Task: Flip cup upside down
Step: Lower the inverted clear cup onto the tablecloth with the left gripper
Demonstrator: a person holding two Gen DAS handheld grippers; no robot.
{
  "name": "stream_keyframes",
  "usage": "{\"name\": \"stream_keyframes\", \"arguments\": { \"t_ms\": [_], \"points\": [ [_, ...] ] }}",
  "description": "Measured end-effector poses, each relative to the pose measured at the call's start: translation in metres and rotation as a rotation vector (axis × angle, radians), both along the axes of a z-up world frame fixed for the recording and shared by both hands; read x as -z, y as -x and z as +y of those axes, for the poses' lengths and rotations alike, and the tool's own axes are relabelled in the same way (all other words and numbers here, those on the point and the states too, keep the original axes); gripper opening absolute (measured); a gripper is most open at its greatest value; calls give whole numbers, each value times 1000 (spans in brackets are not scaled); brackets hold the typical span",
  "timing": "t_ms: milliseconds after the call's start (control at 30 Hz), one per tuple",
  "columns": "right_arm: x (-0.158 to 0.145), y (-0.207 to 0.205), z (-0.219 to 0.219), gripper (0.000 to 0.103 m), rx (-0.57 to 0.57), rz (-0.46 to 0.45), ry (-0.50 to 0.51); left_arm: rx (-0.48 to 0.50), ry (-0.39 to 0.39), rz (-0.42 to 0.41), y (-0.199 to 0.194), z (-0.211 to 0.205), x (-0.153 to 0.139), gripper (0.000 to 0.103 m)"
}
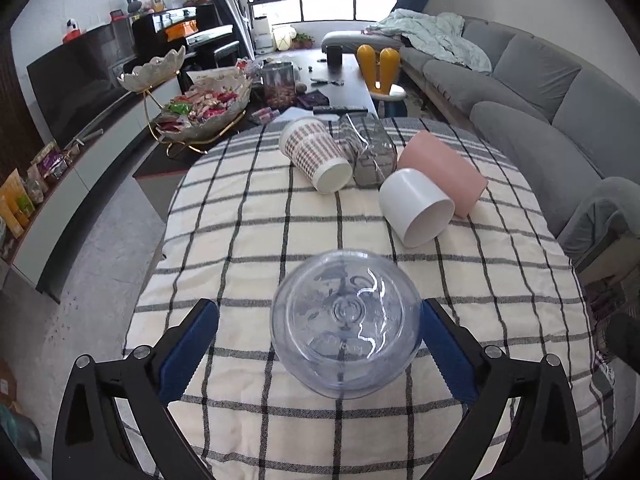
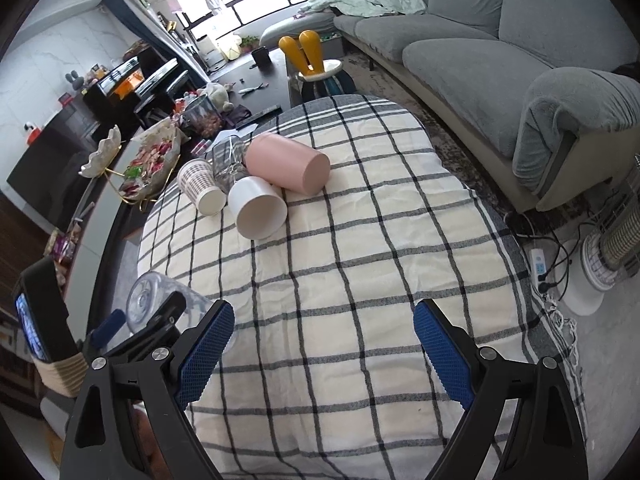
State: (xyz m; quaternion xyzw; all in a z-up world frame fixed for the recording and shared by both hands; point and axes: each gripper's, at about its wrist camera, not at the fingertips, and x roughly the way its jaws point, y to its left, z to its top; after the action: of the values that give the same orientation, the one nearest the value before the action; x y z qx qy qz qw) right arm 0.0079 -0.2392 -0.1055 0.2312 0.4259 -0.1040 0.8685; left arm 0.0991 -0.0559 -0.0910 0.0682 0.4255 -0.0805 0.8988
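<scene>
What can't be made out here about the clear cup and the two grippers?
- Left wrist view: whether the clear cup rests on the checked cloth or is lifted; its rim is hidden behind its own body.
- Left wrist view: whether the left gripper pads touch the cup; the left pad shows a gap.
- Right wrist view: the cup is partly covered by the left gripper's finger.
- The right gripper is open and empty.

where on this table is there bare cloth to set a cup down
The checked cloth is bare between the right gripper and the white cup, and along the sofa-side edge. The clear cup sits between the left gripper's open jaws. The far end is crowded: patterned cup, pink cup, white cup.
</scene>
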Motion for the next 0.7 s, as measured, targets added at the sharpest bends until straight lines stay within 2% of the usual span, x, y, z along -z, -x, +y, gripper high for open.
{"name": "stream_keyframes", "arguments": {
  "t_ms": [133, 433, 700],
  "points": [
    [-6, 2, 0, 92, 2, -20, 12, -1, -17, -50, 5, 1, -11, 103],
    [-21, 6, 16, 92, -36, -69, 77, -10, -32, -86, 5, 6, -18, 103],
    [-27, 8, 20, 92, -41, -83, 105, 26, 12, -94, 7, 2, -23, 103]
  ]
}}
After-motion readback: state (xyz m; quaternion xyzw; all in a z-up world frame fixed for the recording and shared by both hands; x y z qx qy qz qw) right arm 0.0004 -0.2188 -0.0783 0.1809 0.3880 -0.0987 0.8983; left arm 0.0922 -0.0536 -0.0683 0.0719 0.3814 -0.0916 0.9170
